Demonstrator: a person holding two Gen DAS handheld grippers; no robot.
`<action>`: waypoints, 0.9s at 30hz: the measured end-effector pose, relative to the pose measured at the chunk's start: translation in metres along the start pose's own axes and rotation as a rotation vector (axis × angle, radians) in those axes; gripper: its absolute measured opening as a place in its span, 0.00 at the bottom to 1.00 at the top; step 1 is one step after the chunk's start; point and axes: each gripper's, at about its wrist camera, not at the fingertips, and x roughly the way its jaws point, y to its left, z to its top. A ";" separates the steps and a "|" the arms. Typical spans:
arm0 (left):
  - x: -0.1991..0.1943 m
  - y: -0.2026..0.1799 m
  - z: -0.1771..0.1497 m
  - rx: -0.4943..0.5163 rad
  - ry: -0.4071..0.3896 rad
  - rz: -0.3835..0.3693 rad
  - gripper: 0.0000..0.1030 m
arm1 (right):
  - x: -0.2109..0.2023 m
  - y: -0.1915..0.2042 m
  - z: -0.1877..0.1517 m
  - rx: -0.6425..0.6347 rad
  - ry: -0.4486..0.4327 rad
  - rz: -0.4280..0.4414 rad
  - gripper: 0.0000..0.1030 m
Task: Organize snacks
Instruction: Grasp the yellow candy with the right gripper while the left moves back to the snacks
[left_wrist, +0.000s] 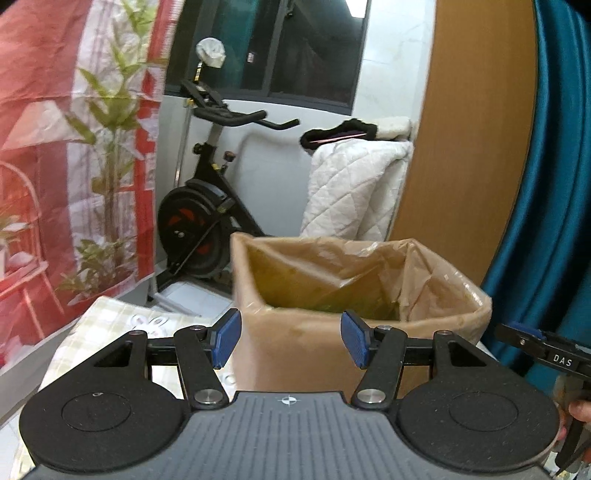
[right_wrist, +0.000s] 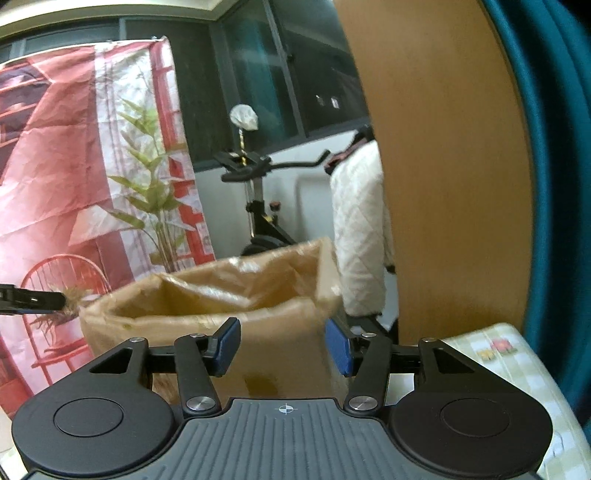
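On the table (left_wrist: 92, 328), covered with a pale green checked cloth, stands a brown box (left_wrist: 295, 354) lined with a crinkled tan plastic bag (left_wrist: 369, 266) folded over its rim. Box is rectangular, open at the top, front wall plain with a faint stain. Inside, through the liner, something yellow-green shows low down; cannot tell what it is, could be snack packets, too blurred to say. No loose snacks visible on the cloth in either view.

Left to right in the left wrist view: red and white printed backdrop (left_wrist: 55, 147) with a bamboo plant picture, black exercise bike (left_wrist: 199, 221) on the floor behind the table, the box at centre, white quilted blanket (left_wrist: 354, 188) behind it, wooden panel (left_wrist: 461, 129), teal curtain (left_wrist: 546, 184).

Left gripper (left_wrist: 291, 339) hangs just in front of the box's near wall, jaws about half open, blue pads apart, nothing between them. Right gripper (right_wrist: 282, 347) is just before the same box, nearer its right corner, jaws partly open, nothing held. Its black tip also shows at the right edge of the left view, with a bit of a hand (left_wrist: 580, 410) on its handle.
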 end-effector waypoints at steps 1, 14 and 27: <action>-0.002 0.004 -0.004 -0.006 0.004 0.006 0.60 | -0.002 -0.004 -0.005 0.006 0.009 -0.005 0.47; 0.018 0.054 -0.056 -0.109 0.114 0.101 0.59 | 0.030 -0.040 -0.086 -0.006 0.229 -0.101 0.43; 0.056 0.043 -0.082 -0.043 0.199 0.074 0.59 | 0.084 -0.048 -0.125 -0.056 0.420 -0.121 0.38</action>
